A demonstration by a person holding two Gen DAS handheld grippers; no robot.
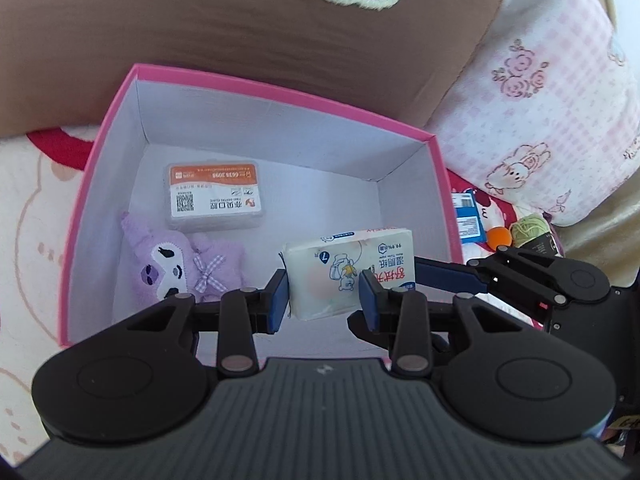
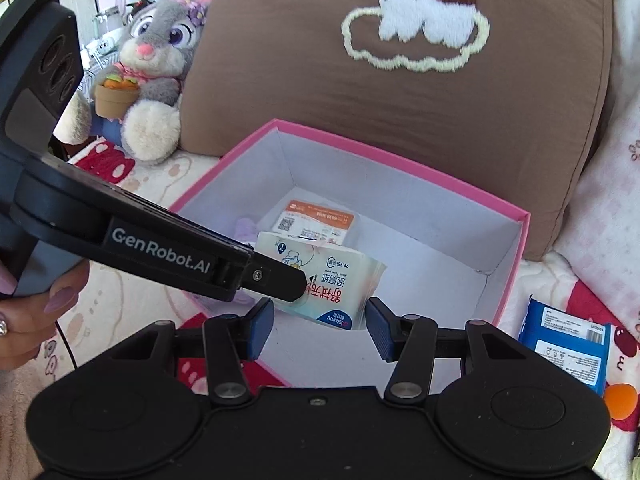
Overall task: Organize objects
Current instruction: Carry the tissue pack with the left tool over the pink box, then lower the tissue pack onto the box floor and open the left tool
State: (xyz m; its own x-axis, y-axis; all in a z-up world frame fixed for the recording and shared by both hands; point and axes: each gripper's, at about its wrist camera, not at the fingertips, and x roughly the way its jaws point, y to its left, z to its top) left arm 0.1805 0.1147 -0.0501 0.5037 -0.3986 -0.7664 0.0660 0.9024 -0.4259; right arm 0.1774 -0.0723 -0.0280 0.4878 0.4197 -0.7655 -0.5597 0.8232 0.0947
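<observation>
A pack of wet wipes (image 1: 348,272) is held above the open pink box (image 1: 280,92), over its near right part, by both grippers at once. The left gripper (image 1: 324,300) is clamped across the pack's short side, a blue pad pressed on each face. The right gripper (image 2: 318,326) is set at the pack's lower end; its right pad is seen touching the wrapper, while contact at the left pad cannot be made out, so a firm grip there cannot be confirmed.

The pack's long axis is tilted, its far end pointing down into the box, towards the white floor. An orange-labelled plastic case (image 1: 214,196) and a purple plush toy (image 1: 176,268) are already lying in the box, to the left of the spot below the pack, so that spot is judged free.

The near wall of the box is hidden behind the gripper bodies. A blue packet (image 2: 568,344), an orange ball (image 2: 620,400) and a ball of yarn (image 1: 530,230) are left outside, right of the box, partly cut off.
</observation>
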